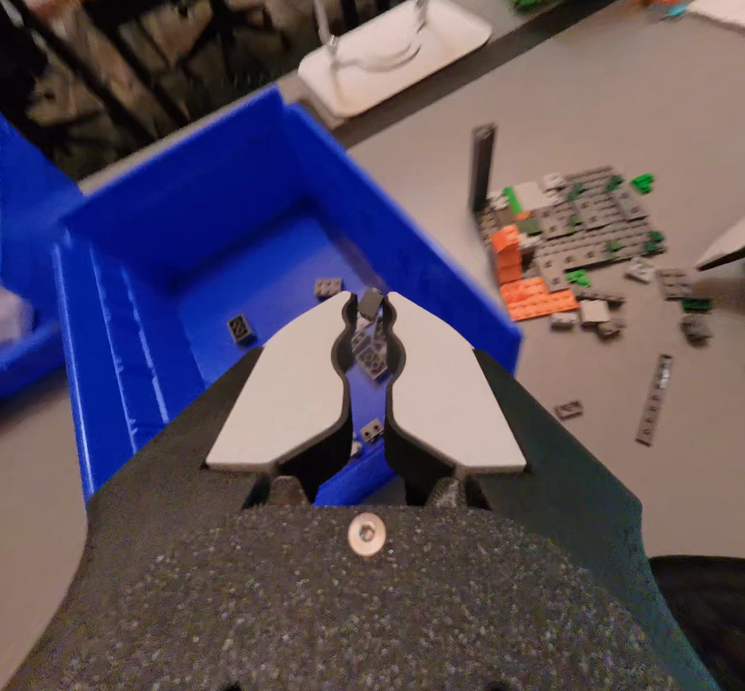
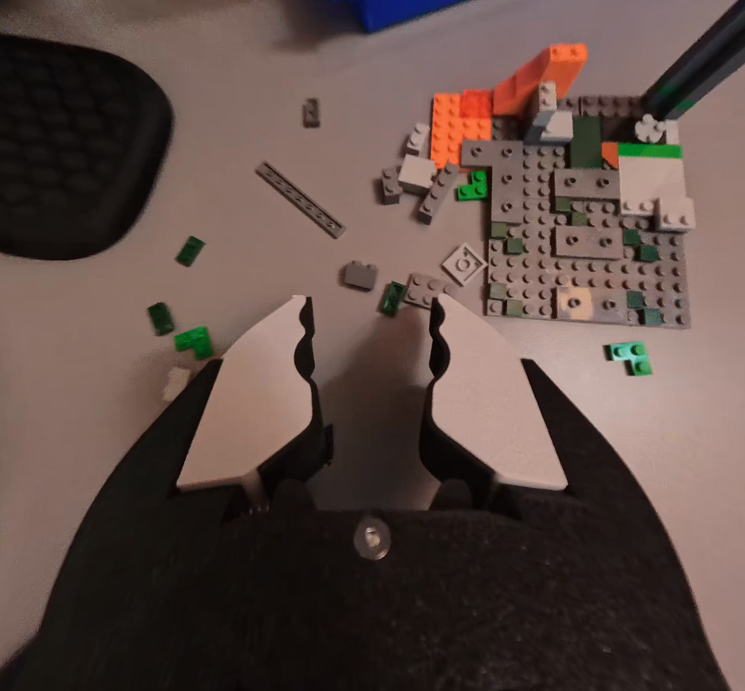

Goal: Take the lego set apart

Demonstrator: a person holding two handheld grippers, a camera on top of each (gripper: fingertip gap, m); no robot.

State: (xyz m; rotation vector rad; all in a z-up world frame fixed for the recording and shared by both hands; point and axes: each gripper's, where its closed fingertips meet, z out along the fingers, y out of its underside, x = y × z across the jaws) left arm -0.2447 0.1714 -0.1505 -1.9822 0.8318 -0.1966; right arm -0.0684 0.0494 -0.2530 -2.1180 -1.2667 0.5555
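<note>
In the left wrist view my left gripper [image 1: 370, 301] hangs over the blue bin [image 1: 403, 204] and is shut on a small dark grey brick [image 1: 370, 305] pinched at its fingertips. Several grey bricks [image 1: 242, 329] lie on the bin floor. The lego set [image 2: 584, 268] is a grey studded baseplate with grey plates, green tiles and an orange stack [image 2: 536, 75]; it also shows in the left wrist view [image 1: 584, 224]. My right gripper [image 2: 371, 303] is open and empty above the table, just left of the baseplate's near corner.
Loose pieces lie ahead of the right gripper: a grey brick [image 2: 360, 275], a green tile [image 2: 392, 297], a grey plate [image 2: 429, 288], a long grey plate [image 2: 300, 200]. A black pad [image 2: 68, 147] sits left. A white lamp base [image 1: 395, 55] stands behind the bin. The tips of one gripper are about 25 cm away from the tips of the other. My right gripper's tips are some 12 cm from the orange stack [image 2: 536, 75]. The left camera catches it too, in the left wrist view [image 1: 512, 253].
</note>
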